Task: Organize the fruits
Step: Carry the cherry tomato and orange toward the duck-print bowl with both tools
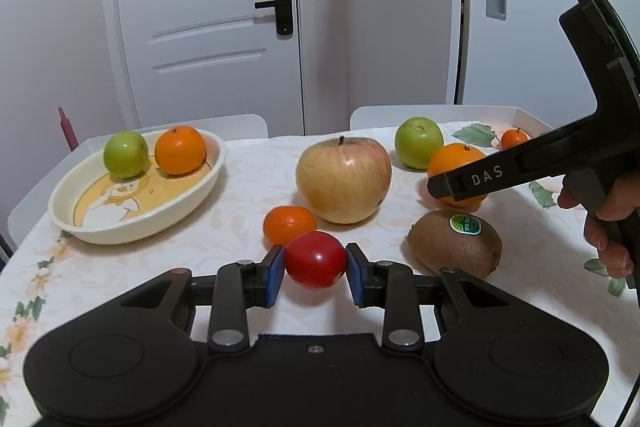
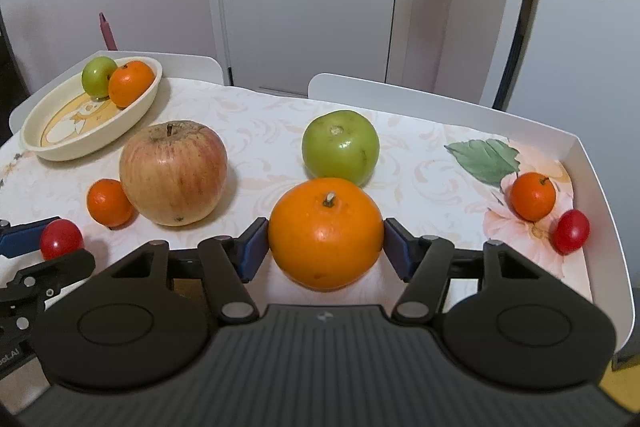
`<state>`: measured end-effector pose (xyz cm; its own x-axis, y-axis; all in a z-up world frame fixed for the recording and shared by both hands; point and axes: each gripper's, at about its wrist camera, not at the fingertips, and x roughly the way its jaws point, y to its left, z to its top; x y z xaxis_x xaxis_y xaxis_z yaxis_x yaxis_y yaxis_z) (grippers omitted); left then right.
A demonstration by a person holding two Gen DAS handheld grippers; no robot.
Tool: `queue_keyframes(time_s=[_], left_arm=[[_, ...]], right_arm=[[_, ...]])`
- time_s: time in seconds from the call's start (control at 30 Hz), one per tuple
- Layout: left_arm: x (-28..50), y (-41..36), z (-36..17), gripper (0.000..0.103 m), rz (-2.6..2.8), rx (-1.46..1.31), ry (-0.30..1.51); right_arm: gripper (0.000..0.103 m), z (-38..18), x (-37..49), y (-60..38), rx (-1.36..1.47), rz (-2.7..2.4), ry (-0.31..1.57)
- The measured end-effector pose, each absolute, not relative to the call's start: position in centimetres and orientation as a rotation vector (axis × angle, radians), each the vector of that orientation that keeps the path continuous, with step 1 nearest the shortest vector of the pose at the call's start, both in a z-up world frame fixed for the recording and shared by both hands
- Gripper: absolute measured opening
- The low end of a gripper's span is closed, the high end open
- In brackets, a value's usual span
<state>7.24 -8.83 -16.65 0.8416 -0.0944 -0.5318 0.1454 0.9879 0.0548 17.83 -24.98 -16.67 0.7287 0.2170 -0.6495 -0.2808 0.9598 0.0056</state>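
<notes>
Left wrist view shows the left gripper (image 1: 315,267) pinching a small glossy red tomato (image 1: 315,259) between its blue pads, near the table's front edge. Crowding it from behind are a small dimpled mandarin (image 1: 289,225) and a big yellow-red apple (image 1: 343,180); a fuzzy brown kiwi (image 1: 455,243) with a green sticker lies to the right. The right gripper (image 2: 325,245) has its pads pressed on either side of a large round orange (image 2: 325,233) with a stub of stem; whether the orange is lifted off the cloth I cannot tell. A smooth green apple (image 2: 340,146) sits just behind it.

The table (image 2: 400,163) wears a pale floral cloth. At its far left corner stands an oval cream dish (image 1: 120,223) with a cartoon print, holding a green fruit (image 1: 125,154) and an orange (image 1: 180,150), touching. Near the table's right edge, against a raised white rim (image 2: 600,195), a small stemmed mandarin (image 2: 533,196) and a second red tomato (image 2: 571,231) rest close together.
</notes>
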Motion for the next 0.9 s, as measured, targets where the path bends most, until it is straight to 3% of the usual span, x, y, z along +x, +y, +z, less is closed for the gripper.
queue_keyframes(time_s=[0.9], left_arm=[[9.4,2.2,-9.1,0.036,0.004,0.128,0.481]], right_arm=[[0.076,-7.7,16.4,-15.3,-0.086,0.420,0.592]])
